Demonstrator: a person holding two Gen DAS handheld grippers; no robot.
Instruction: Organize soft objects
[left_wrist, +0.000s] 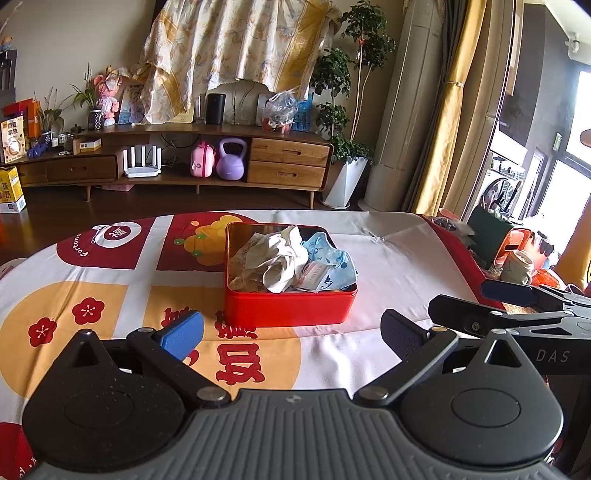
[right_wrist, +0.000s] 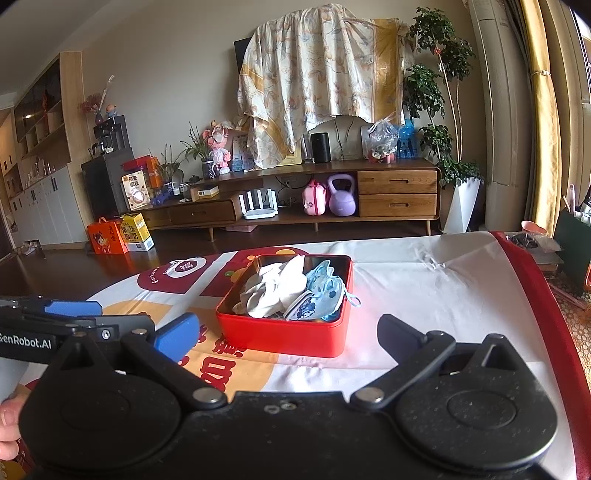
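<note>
A red tin box (left_wrist: 288, 308) (right_wrist: 280, 332) stands open in the middle of the table. Inside it lie crumpled soft pieces: a white cloth (left_wrist: 279, 258) (right_wrist: 275, 290) and a light blue patterned cloth (left_wrist: 330, 258) (right_wrist: 325, 291), whose loop hangs over the tin's right rim. My left gripper (left_wrist: 291, 334) hovers just in front of the tin, open, nothing between its fingers. My right gripper (right_wrist: 288, 334) is also open and empty, near the tin's front. Each gripper shows at the edge of the other's view.
The table wears a white cloth (left_wrist: 388, 243) printed with red and orange shapes. Behind stand a wooden TV cabinet (left_wrist: 184, 162), a purple kettlebell (left_wrist: 231, 158), potted plants (left_wrist: 343, 110) and yellow curtains (left_wrist: 454, 110). A cup (left_wrist: 517, 266) sits off the right side.
</note>
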